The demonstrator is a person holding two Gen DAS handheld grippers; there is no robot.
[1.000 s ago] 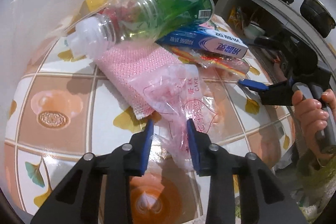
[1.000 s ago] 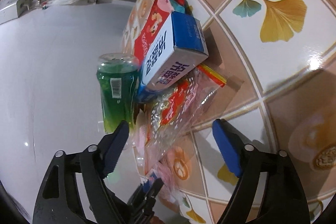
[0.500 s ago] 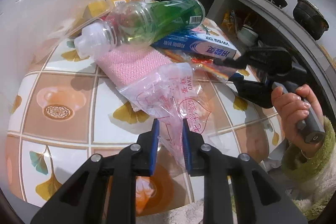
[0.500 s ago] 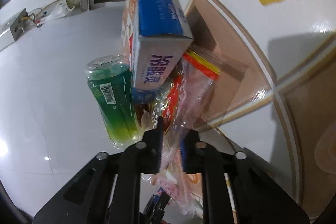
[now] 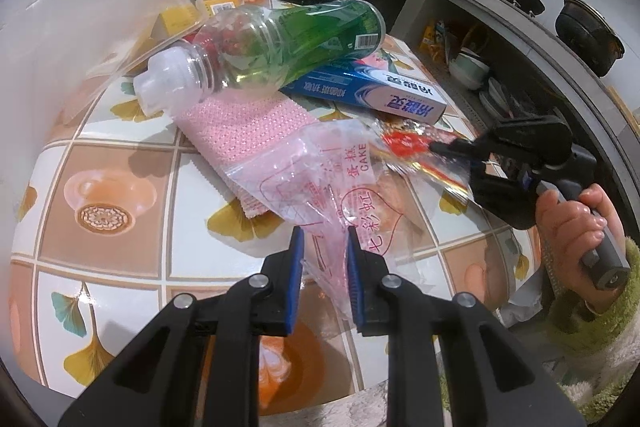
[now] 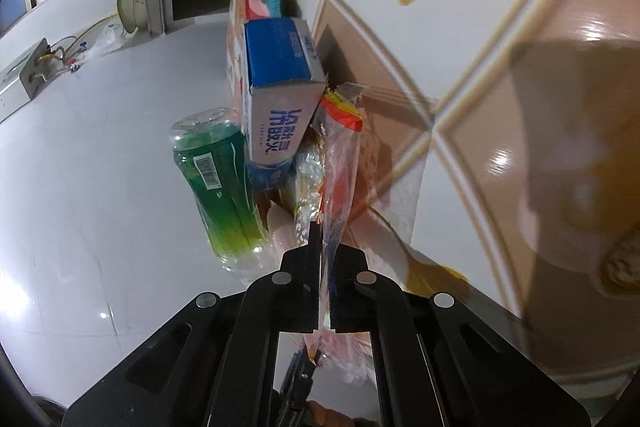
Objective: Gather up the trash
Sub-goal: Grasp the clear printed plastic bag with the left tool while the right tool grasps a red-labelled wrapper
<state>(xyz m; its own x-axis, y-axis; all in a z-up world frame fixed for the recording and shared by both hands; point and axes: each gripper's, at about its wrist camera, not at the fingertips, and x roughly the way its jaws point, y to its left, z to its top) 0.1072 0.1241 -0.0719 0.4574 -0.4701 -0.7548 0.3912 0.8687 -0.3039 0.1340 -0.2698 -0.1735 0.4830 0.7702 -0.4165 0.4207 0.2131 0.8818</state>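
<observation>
On the tile-patterned table (image 5: 112, 227) lies a heap of trash: a green plastic bottle (image 5: 280, 39) (image 6: 216, 187), a blue toothpaste box (image 5: 372, 91) (image 6: 280, 107) and a pink cloth (image 5: 244, 131). My left gripper (image 5: 324, 251) is shut on a crumpled pink clear cake bag (image 5: 320, 179) that trails toward the cloth. Coming in from the right, my right gripper (image 5: 436, 147) (image 6: 326, 247) has its jaws closing flat on a red and clear snack wrapper (image 5: 404, 143) (image 6: 340, 163), and the pads press the film beside the box.
A clear plastic container (image 5: 140, 27) with yellow packs lies at the back left against the white wall. A person's hand (image 5: 576, 223) in a green sleeve holds the right gripper. Behind stands a counter shelf with bowls (image 5: 468, 67) and a black pot (image 5: 588, 31).
The right gripper went from wide open to shut on the snack wrapper and moved in toward the heap. The left gripper's pads narrowed on the cake bag.
</observation>
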